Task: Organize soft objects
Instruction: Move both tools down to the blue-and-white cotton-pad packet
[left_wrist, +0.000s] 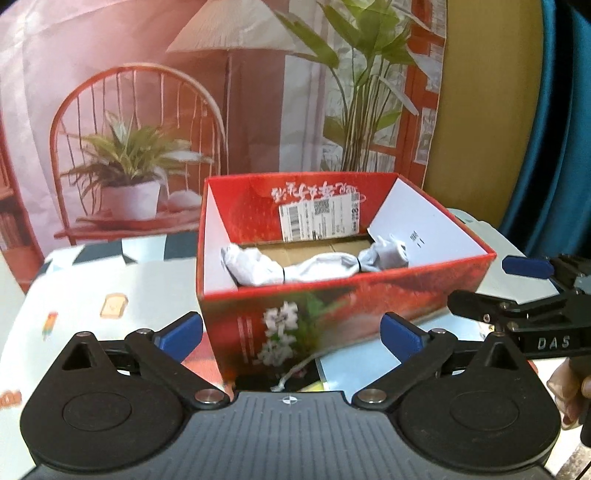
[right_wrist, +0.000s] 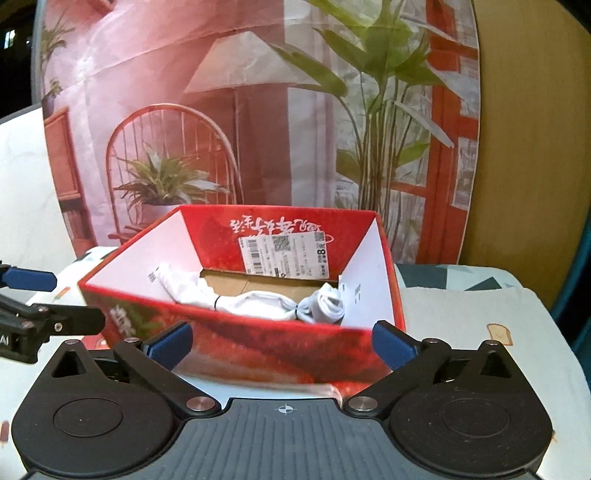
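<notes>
An open red cardboard box (left_wrist: 406, 291) stands on the table, straight ahead in both wrist views. White socks (left_wrist: 295, 271) lie along its bottom near the front wall, with a greyish bundle (left_wrist: 384, 254) at the right end. In the right wrist view the same socks (right_wrist: 258, 302) and bundle (right_wrist: 328, 304) show inside the box (right_wrist: 277, 354). My left gripper (left_wrist: 291, 332) is open just in front of the box, holding nothing. My right gripper (right_wrist: 282, 345) is open too, empty, beside the left one. Each gripper shows in the other's view: the right gripper (left_wrist: 495, 284) and the left gripper (right_wrist: 55, 299).
A patterned light tablecloth (left_wrist: 110, 280) covers the table around the box. A printed backdrop (left_wrist: 147, 110) with a chair and plants hangs close behind. A thin white cord (left_wrist: 295, 373) lies under the box's front. A person's hand (left_wrist: 569, 387) is at the right edge.
</notes>
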